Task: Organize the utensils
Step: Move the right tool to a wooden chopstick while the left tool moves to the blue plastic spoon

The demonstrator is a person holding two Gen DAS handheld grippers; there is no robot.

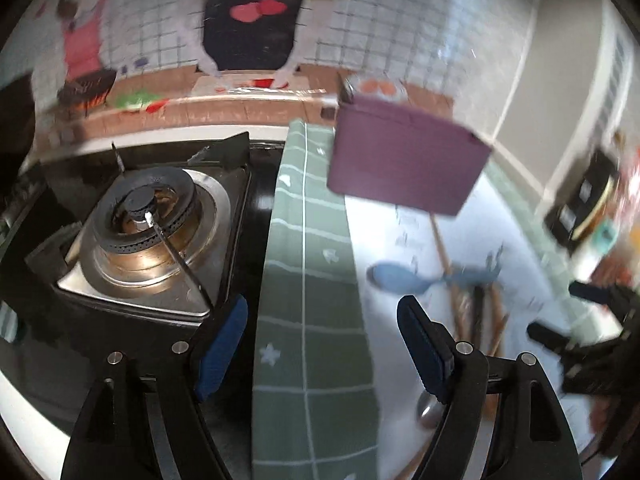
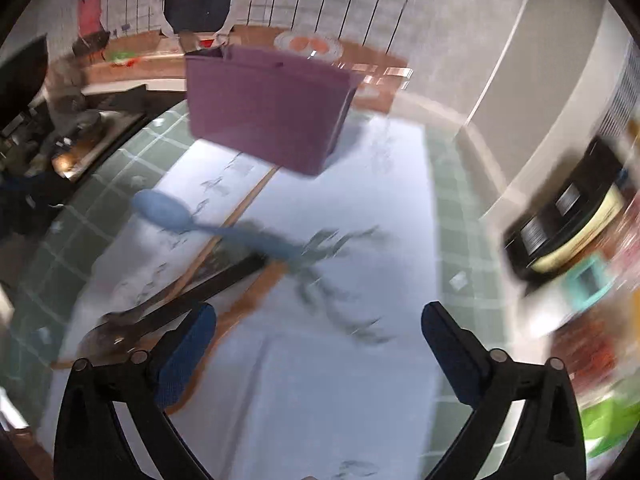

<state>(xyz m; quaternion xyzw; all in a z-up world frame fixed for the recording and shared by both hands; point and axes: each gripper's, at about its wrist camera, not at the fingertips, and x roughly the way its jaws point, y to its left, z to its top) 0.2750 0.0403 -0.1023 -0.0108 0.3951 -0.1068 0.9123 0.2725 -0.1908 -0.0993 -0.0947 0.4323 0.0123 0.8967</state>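
Both hand-held grippers, left (image 1: 322,344) and right (image 2: 318,346), gape empty. The blue spoon (image 2: 160,210) looks light and stiff; take its thin handle, near the purple bin (image 2: 266,110).

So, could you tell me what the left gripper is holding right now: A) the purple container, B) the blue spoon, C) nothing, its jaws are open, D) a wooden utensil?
C: the left gripper has its jaws spread with nothing between them, while the blue spoon lies on the white mat.

A purple bin (image 2: 266,110) stood at 12 o'clock on the white mat. A blue spoon (image 2: 164,210) lay at 10 o'clock, crossing wooden chopsticks (image 2: 240,208) and dark utensils (image 2: 208,284), all blurred.
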